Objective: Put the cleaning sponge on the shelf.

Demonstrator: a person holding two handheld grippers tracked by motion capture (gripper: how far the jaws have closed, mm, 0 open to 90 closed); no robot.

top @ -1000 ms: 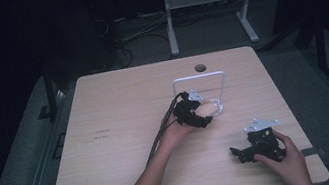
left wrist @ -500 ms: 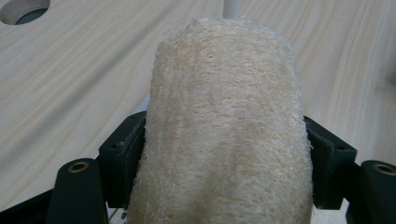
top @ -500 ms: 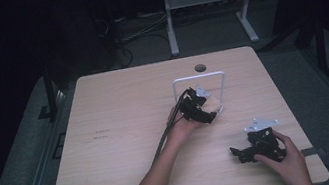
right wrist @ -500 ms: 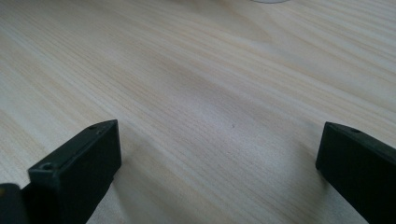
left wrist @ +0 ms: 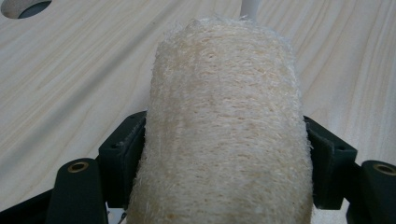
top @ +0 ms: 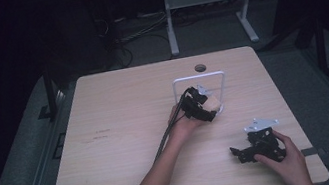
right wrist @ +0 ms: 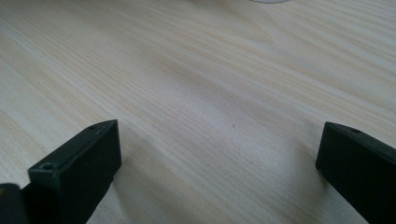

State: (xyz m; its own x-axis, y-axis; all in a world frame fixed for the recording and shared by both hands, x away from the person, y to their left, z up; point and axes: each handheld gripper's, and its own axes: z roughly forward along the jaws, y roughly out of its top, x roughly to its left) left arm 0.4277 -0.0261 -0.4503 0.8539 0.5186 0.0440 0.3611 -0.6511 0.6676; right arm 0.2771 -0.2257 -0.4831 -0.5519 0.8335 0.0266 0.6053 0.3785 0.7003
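A: What is sitting nearest the near edge of the table (top: 116, 181)?

B: The right gripper (top: 237, 153) is lying low by the near right corner, with a hand wrapped over its back. In the right gripper view its fingers (right wrist: 79, 163) are standing wide apart, with bare wood between them.

A: And further in?

B: The left gripper (top: 213, 106) is sitting about mid-table, a little right of centre, with the forearm running up to it from the near edge and a cable trailing back along the arm. It is gripping a loofah (top: 213, 103), a pale, fibrous roll.

A: How are those fingers sitting on it?

B: In the left gripper view the loofah (left wrist: 224, 135) is bulging up between the two fingers (left wrist: 122, 154), which are pressing into its sides, one on each side. So they are closing on it while spread fairly wide, since the roll is thick.

A: Anything beyond that?

B: A white frame (top: 198, 77) is standing just behind the loofah, upright, with its top bar towards the far edge. I cannot tell whether the loofah is touching it. Past that, a round hole (top: 200, 68) is showing in the table near the far edge.
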